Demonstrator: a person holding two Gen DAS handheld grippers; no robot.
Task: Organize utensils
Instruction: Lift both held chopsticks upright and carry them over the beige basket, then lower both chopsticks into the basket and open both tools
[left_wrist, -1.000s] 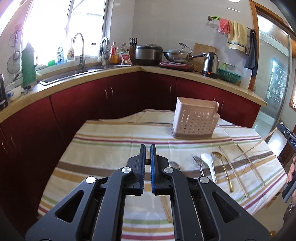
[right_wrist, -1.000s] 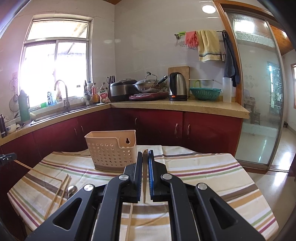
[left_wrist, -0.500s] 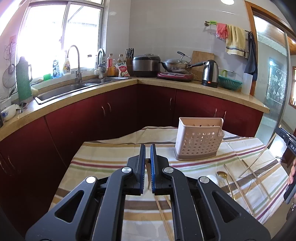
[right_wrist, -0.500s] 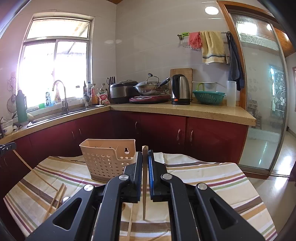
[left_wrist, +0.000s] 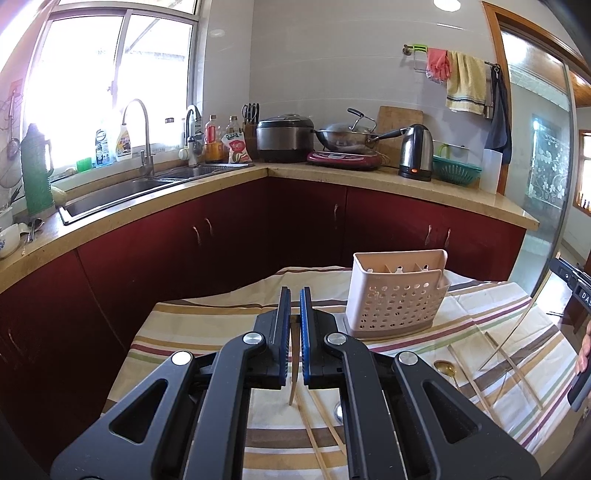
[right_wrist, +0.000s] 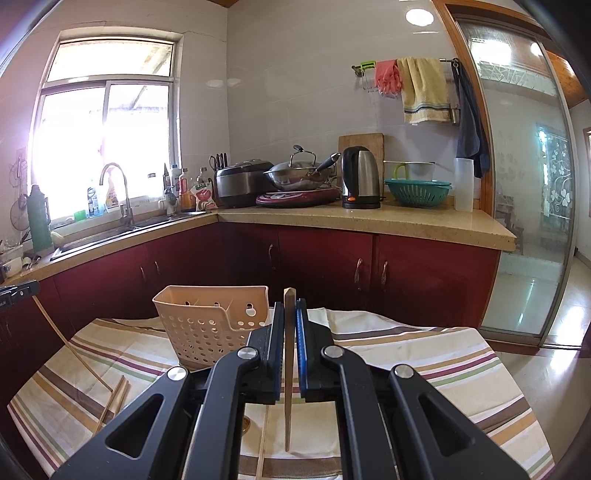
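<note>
Each claw, left (left_wrist: 291, 321) and right (right_wrist: 290, 328), pinched one chopstick (left_wrist: 293, 373) (right_wrist: 288, 369) near its upper end; the basket (right_wrist: 214, 325) stood ahead. Chopsticks judged light, stiff, slippery; grip mid-shaft.

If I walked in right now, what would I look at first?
Probably the two black tongs, each pinching a chopstick: the left tongs hold a chopstick low in the left wrist view, and the right tongs hold another chopstick. Next, the pink holed basket standing on the striped tablecloth, with a gold spoon lying nearby.
</note>
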